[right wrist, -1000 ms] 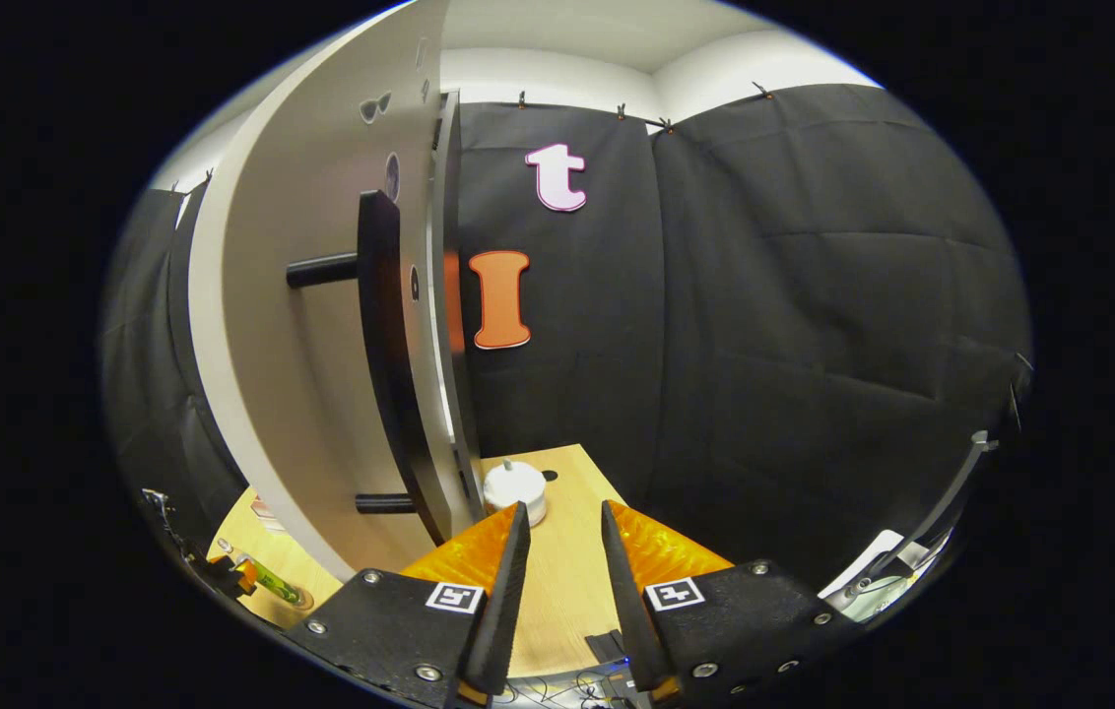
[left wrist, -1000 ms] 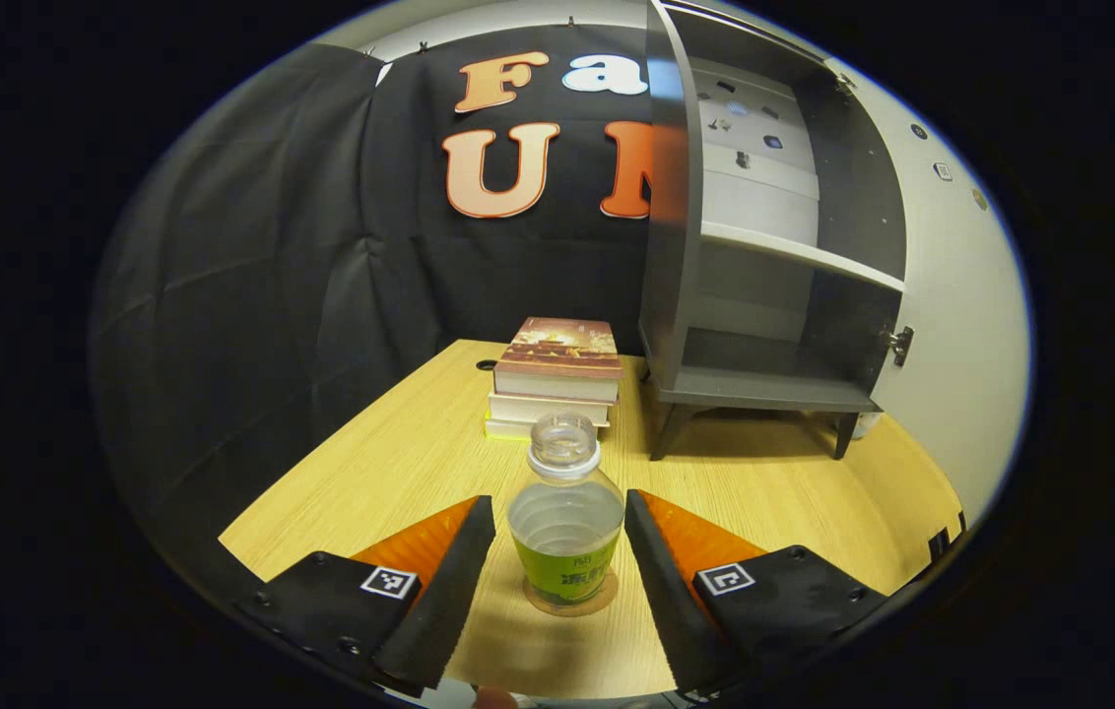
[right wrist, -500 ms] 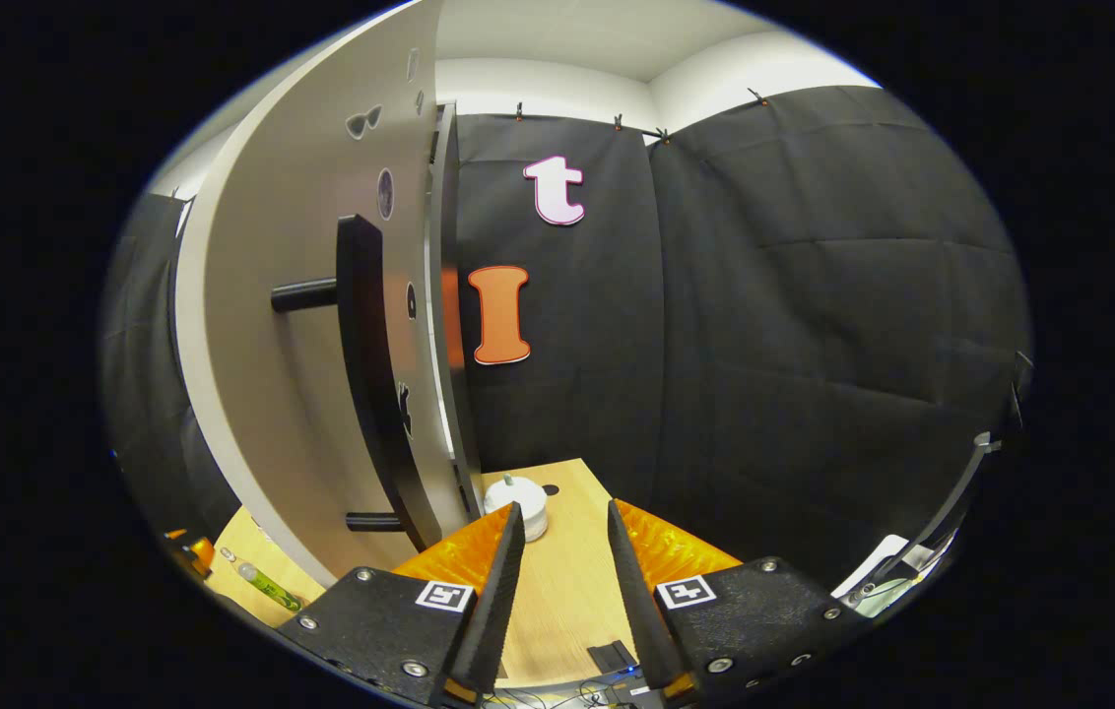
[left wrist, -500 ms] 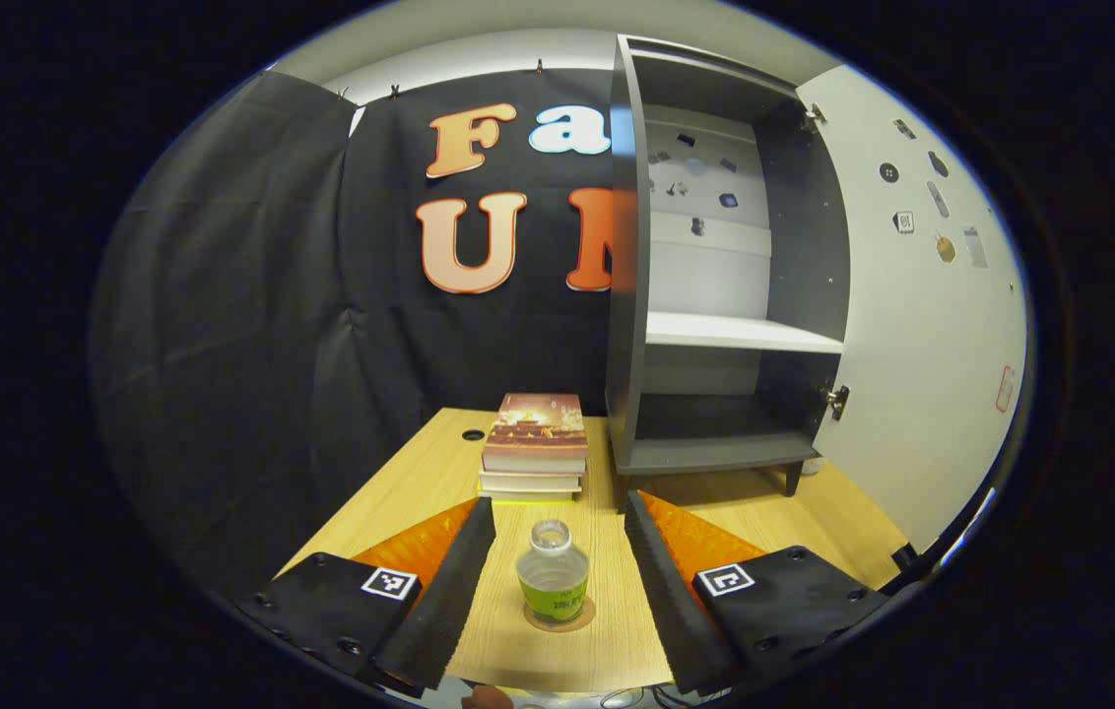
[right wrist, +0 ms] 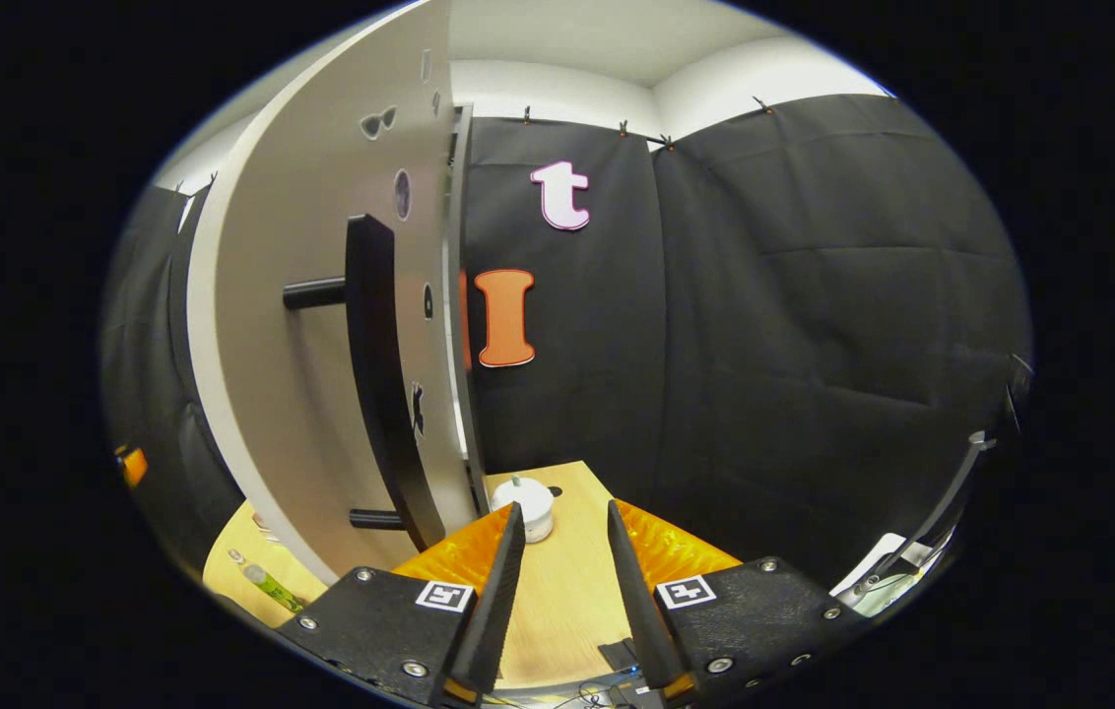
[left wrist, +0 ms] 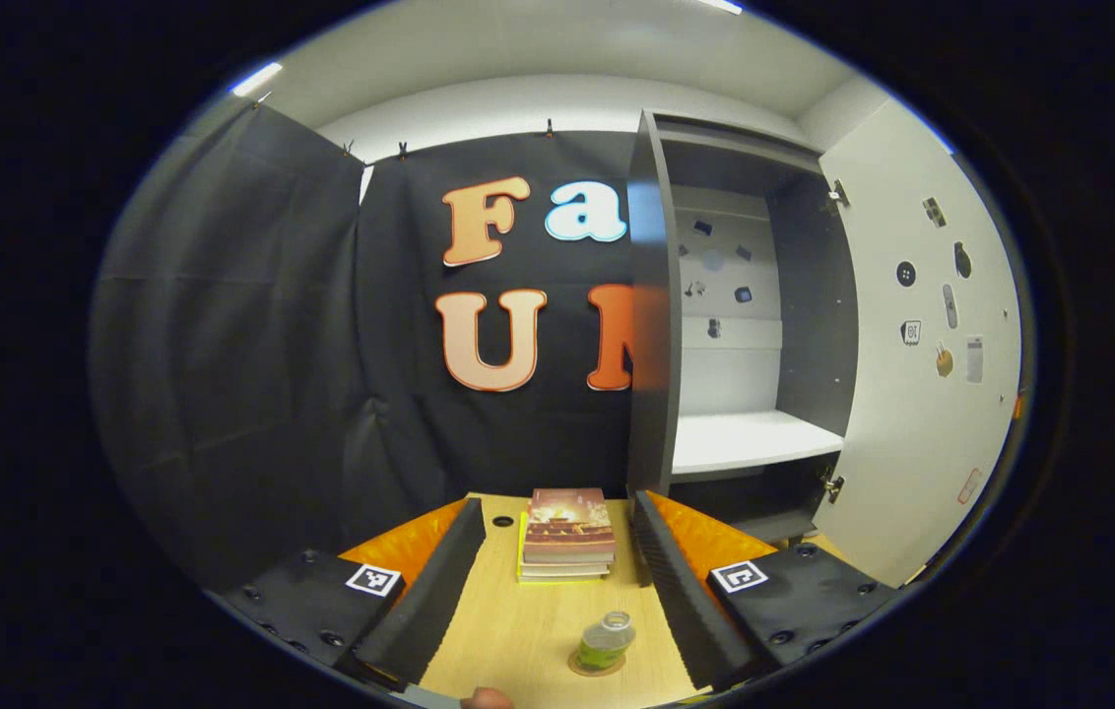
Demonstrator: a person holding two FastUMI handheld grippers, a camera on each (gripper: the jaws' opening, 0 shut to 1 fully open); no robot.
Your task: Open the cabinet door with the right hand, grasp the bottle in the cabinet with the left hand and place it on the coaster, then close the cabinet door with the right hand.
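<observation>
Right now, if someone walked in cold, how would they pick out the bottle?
Start at the tall grey cabinet with its door swung open, then come forward across the wooden table past the stack of books. The bottle stands upright on a round coaster near the front edge; it is small, clear, uncapped, with a green label.
</observation>
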